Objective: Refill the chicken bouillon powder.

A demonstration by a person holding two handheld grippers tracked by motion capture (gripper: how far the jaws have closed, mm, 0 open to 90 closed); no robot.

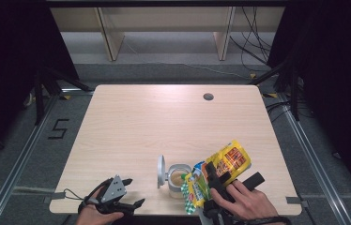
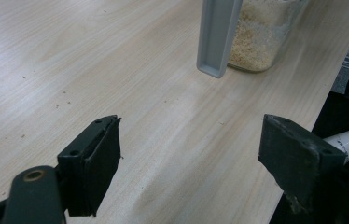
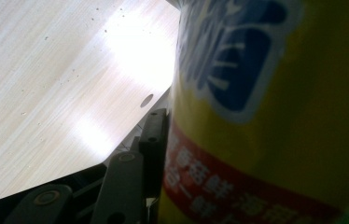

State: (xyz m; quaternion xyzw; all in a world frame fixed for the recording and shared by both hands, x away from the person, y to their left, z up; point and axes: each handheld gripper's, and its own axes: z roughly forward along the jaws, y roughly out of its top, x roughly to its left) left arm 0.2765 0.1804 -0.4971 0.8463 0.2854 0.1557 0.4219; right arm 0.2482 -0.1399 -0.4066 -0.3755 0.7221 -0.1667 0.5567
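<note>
**Pouch tipping toward the open jar**

Near the worktop's (image 1: 131, 117) front edge, the right claw (image 1: 216, 180) is grasping a yellow pouch (image 1: 223, 164), tilting it beside the open jar (image 1: 178, 178), probably for pouring. Left claw (image 1: 117, 199) is resting released.

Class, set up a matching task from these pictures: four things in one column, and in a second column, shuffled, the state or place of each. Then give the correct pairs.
Column one:
1. yellow bag
2. clear container
3. grey lid
4. left gripper

Column two:
A. open, nothing between its jaws
B. stands on edge, flipped open
C. clamped in the right gripper, tilted
D. holds pale grains, near the table's front edge

Pairs: 1-C, 2-D, 3-B, 4-A
</note>
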